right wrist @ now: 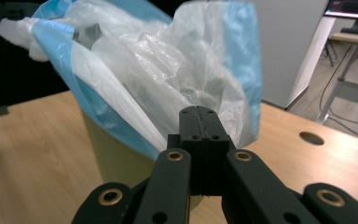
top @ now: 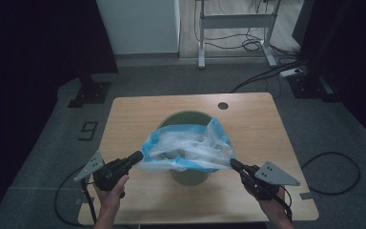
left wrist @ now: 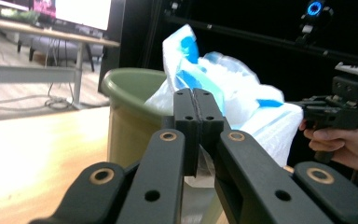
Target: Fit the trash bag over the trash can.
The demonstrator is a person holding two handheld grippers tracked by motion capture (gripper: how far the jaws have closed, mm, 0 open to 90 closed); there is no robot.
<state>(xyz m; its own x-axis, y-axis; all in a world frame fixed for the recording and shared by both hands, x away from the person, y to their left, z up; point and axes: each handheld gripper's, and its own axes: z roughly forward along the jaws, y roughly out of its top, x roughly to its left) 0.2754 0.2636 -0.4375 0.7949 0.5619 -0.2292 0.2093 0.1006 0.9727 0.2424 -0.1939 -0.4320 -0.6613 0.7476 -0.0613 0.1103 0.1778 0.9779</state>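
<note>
A green bin (top: 189,175) stands in the middle of the wooden table (top: 138,112). A clear plastic bag with a blue rim (top: 190,145) sits in its mouth, pulled wide to both sides. My left gripper (top: 139,155) is shut on the bag's left edge, and my right gripper (top: 232,163) is shut on its right edge. In the left gripper view the shut jaws pinch the bag (left wrist: 233,88) in front of the bin (left wrist: 128,116). In the right gripper view the shut jaws hold the bag (right wrist: 135,70) over the bin (right wrist: 114,154).
A round cable hole (top: 223,105) lies near the table's far edge. Beyond the table stand a white cabinet (top: 138,24) and a desk frame (top: 236,21) with cables on the floor. Bare tabletop lies left and right of the bin.
</note>
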